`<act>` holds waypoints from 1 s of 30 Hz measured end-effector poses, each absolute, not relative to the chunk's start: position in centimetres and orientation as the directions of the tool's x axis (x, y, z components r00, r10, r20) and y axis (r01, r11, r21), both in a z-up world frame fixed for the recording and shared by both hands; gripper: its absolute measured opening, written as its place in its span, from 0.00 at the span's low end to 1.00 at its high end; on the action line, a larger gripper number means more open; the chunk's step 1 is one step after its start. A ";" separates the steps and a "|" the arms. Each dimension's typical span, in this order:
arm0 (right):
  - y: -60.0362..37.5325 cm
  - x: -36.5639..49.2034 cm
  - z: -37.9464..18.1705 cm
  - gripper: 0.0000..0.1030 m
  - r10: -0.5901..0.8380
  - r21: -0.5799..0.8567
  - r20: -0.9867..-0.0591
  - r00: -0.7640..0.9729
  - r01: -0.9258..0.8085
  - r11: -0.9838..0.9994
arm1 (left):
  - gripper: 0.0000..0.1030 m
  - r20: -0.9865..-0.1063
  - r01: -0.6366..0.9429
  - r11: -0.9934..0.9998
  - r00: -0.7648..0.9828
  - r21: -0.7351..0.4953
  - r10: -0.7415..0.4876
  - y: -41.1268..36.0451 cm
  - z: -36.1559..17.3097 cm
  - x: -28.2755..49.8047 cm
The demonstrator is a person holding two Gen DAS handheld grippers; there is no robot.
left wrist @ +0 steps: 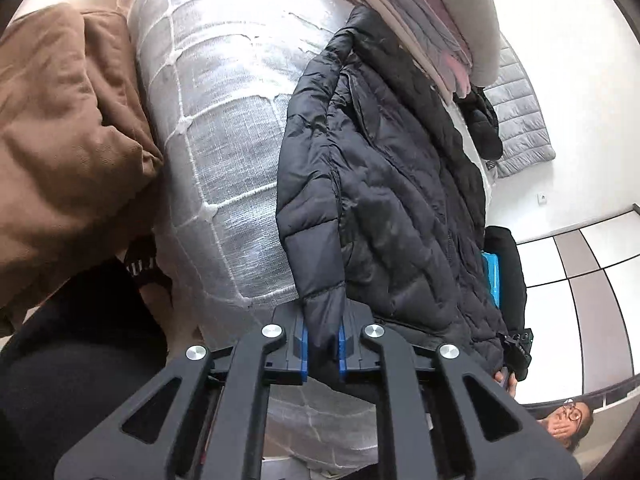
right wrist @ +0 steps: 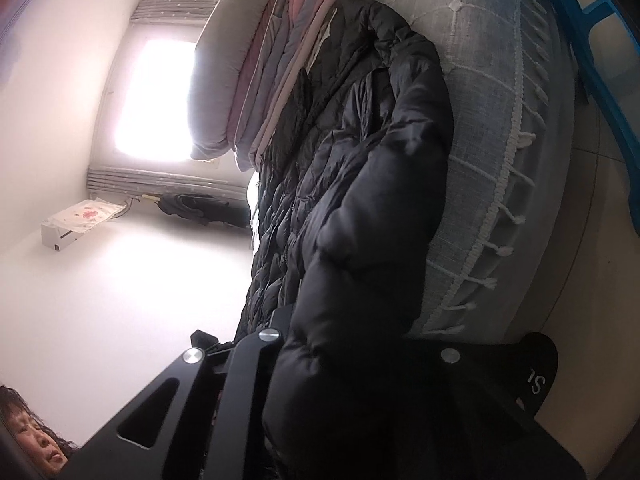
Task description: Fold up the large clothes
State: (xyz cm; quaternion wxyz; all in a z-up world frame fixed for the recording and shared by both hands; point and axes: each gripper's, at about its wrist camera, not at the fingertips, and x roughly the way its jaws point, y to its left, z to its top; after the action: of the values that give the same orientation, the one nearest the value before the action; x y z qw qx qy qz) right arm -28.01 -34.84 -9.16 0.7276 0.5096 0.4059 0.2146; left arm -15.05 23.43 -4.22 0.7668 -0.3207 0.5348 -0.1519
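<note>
A black quilted puffer jacket [left wrist: 384, 184] lies spread on a bed with a white-grey checked cover [left wrist: 224, 128]. My left gripper [left wrist: 323, 344] is shut on the cuff of one jacket sleeve, gripped between its blue pads [left wrist: 303, 344]. In the right wrist view the same jacket [right wrist: 360, 168] stretches away from me, and its other sleeve [right wrist: 344, 352] drapes over my right gripper and hides the fingertips. That sleeve seems held, but the jaws are covered.
A brown garment [left wrist: 68, 128] lies bunched at the left of the bed. A stack of folded quilts and a pillow [left wrist: 440, 20] sits at the bed's head, also in the right wrist view [right wrist: 256, 80]. A blue plastic basket [right wrist: 600, 52] stands beside the bed. People stand nearby.
</note>
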 end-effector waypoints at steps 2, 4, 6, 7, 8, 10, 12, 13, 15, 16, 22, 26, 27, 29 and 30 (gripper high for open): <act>-35.1 -28.3 -9.3 0.11 0.726 0.917 -0.371 0.579 0.105 0.385 | 0.12 -0.733 -0.122 0.751 0.364 -0.649 -0.574 23.6 -4.7 -14.8; -35.2 -28.4 -9.4 0.11 0.726 0.918 -0.370 0.579 0.109 0.381 | 0.43 -0.790 -0.186 0.781 0.304 -0.597 -0.532 23.7 -5.9 -14.1; -35.1 -28.1 -9.9 0.14 0.734 0.923 -0.366 0.571 0.125 0.363 | 0.74 -0.827 -0.256 0.792 0.271 -0.554 -0.492 24.0 -7.4 -13.6; -35.2 -28.1 -10.1 0.14 0.739 0.926 -0.363 0.568 0.131 0.354 | 0.74 -0.824 -0.263 0.785 0.272 -0.560 -0.497 23.9 -7.7 -13.4; -35.5 -28.4 -10.2 0.14 0.739 0.927 -0.361 0.568 0.134 0.350 | 0.74 -0.814 -0.262 0.774 0.264 -0.576 -0.517 23.6 -8.2 -13.2; -35.5 -28.7 -9.9 0.11 0.734 0.927 -0.359 0.577 0.126 0.354 | 0.37 -0.755 -0.201 0.734 0.291 -0.648 -0.587 23.0 -8.3 -13.5; -35.6 -29.2 -8.8 0.09 0.719 0.933 -0.332 0.610 0.101 0.345 | 0.08 -0.724 -0.152 0.722 0.324 -0.675 -0.608 22.4 -6.9 -14.3; -35.5 -29.5 -8.0 0.08 0.712 0.940 -0.304 0.633 0.076 0.333 | 0.07 -0.717 -0.126 0.727 0.344 -0.675 -0.606 22.4 -6.0 -14.7; -35.5 -30.1 -6.7 0.08 0.704 0.950 -0.250 0.665 0.029 0.310 | 0.05 -0.670 -0.092 0.695 0.379 -0.713 -0.638 22.8 -3.8 -15.7; -35.5 -30.7 -5.6 0.08 0.700 0.957 -0.204 0.685 -0.010 0.289 | 0.05 -0.642 -0.063 0.680 0.404 -0.730 -0.652 23.1 -1.9 -16.6; -35.3 -36.3 -0.8 0.08 0.696 0.955 -0.001 0.718 -0.206 0.214 | 0.05 -0.518 0.105 0.625 0.463 -0.774 -0.719 24.0 6.4 -22.2; -36.6 -40.7 0.0 0.08 0.667 0.946 0.093 0.740 -0.274 0.172 | 0.05 -0.455 0.145 0.569 0.459 -0.809 -0.763 25.8 7.8 -26.2; -36.9 -41.5 -0.3 0.08 0.660 0.948 0.096 0.746 -0.270 0.167 | 0.05 -0.441 0.138 0.549 0.452 -0.824 -0.775 26.3 7.3 -26.8; -37.1 -41.7 -1.3 0.08 0.654 0.957 0.076 0.753 -0.239 0.164 | 0.05 -0.434 0.120 0.532 0.444 -0.838 -0.784 26.6 6.2 -26.9; -37.1 -41.3 -1.9 0.08 0.655 0.962 0.072 0.752 -0.225 0.153 | 0.05 -0.430 0.111 0.524 0.443 -0.844 -0.787 26.6 5.8 -26.5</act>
State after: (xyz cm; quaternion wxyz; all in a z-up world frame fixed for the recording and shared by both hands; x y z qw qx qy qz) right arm -41.29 -37.09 -1.93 0.7361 0.5782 0.1856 0.2989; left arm -26.54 26.57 5.76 0.7560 -0.3871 0.4363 -0.2970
